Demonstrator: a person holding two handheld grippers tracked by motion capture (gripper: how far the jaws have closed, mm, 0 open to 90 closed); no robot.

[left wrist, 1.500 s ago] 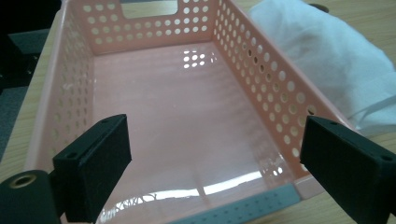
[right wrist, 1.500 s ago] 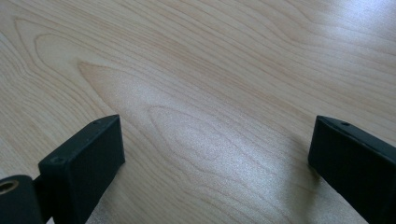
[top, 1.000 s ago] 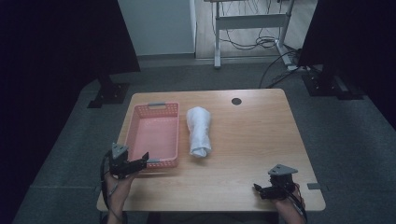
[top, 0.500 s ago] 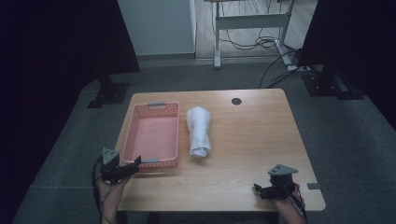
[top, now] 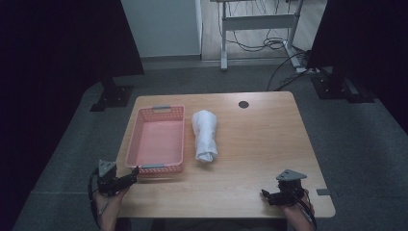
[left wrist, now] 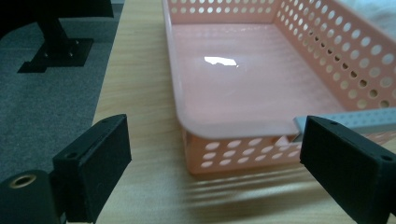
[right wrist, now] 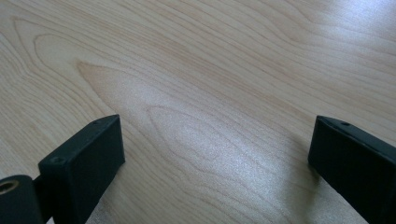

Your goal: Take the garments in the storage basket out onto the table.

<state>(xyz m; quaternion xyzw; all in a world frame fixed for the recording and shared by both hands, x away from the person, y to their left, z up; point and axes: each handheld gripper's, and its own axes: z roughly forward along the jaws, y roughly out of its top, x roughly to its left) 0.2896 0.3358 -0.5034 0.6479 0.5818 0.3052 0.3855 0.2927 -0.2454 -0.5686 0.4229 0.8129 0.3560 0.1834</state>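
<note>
A pink perforated basket (top: 159,139) lies empty on the left part of the wooden table (top: 250,144); up close the basket (left wrist: 243,79) has a grey handle on its near rim. A rolled white towel (top: 205,135) lies just right of it. My left gripper (top: 129,175) hovers at the table's front left corner, pointing at the basket's near left corner, jaws wide and open with nothing between them. In its own view the left gripper (left wrist: 219,172) frames that corner. My right gripper (top: 267,196) rests low at the front right, open over bare wood (right wrist: 210,140).
A small dark round disc (top: 243,104) sits near the table's far edge. Grey carpet surrounds the table, with black stand bases (top: 113,94) at the back left and back right, and a desk frame with cables behind.
My left gripper has slid down and to the left, off the basket's front rim toward the table's front left corner. The right gripper has stayed where it was.
</note>
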